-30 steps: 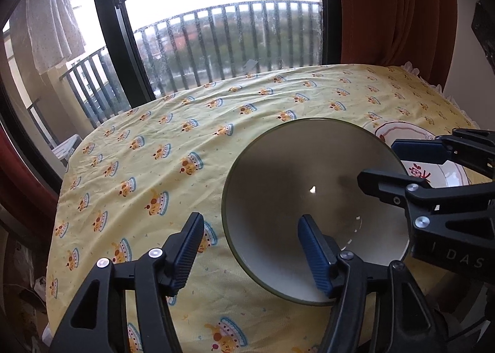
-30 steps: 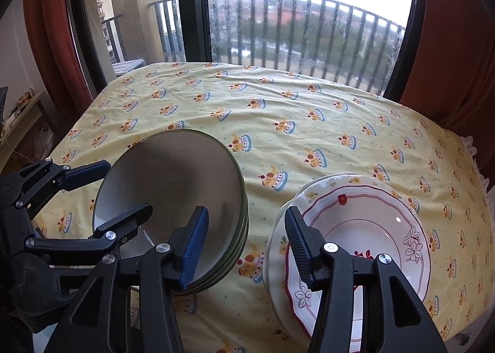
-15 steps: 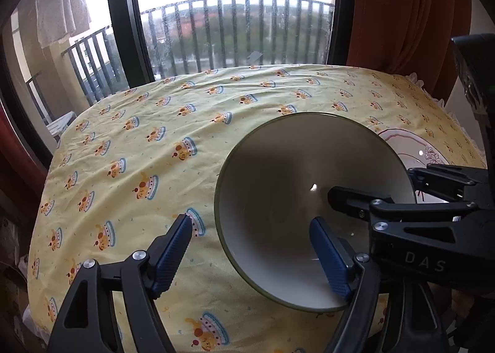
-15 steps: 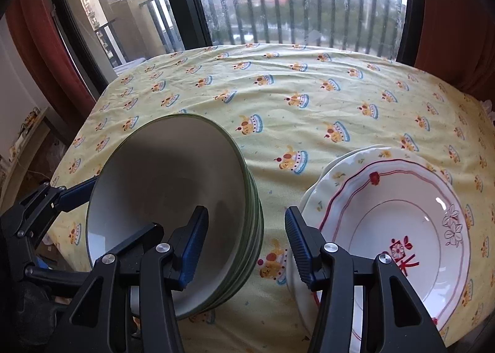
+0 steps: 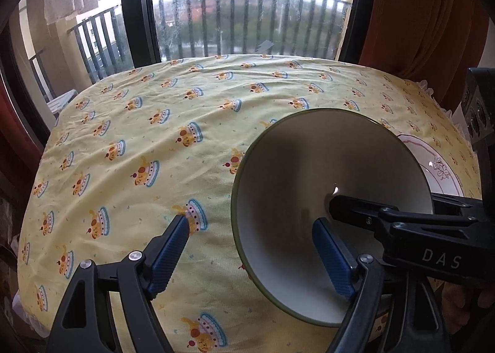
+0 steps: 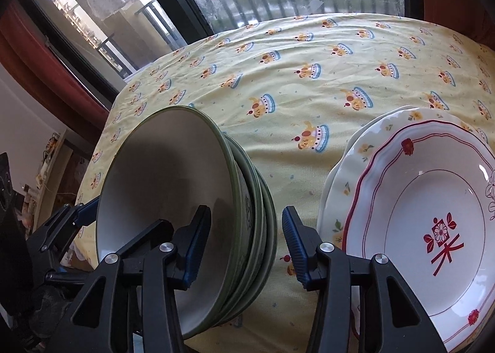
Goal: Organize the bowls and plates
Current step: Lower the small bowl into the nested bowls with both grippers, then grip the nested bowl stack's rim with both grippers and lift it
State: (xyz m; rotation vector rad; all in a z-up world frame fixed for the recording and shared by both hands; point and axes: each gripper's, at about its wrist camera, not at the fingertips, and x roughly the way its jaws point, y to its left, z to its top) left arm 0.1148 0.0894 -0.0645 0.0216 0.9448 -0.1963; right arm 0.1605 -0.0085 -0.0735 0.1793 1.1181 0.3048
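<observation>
The table (image 5: 130, 142), under its yellow cartoon-print cloth, filled most of both views, with the window and balcony rail behind it. On its near side sat the stack of green-rimmed bowls (image 6: 256, 229), and just to the right of that, apart from it, the stacked floral plates (image 6: 433, 229).

What changed over the last second was the top bowl (image 5: 309, 173): it had tipped up further, its mouth now turned toward me and its far rim lifted off the bowls beneath, where a second ago it lay nearly level in the stack. I judged this meant the bowls were being straightened or one was coming out, so the bowl pile was not yet settled; the plates looked already nested.

My left hand-held gripper (image 5: 256, 248) stayed spread wide, straddling the bowl's near left rim, one pad inside the bowl and one outside over the cloth, not pinching. My right hand-held gripper (image 6: 247, 244) was likewise spread, its left pad inside the bowl, its right pad over the gap beside the plates; it had moved in closer and lower than before.
</observation>
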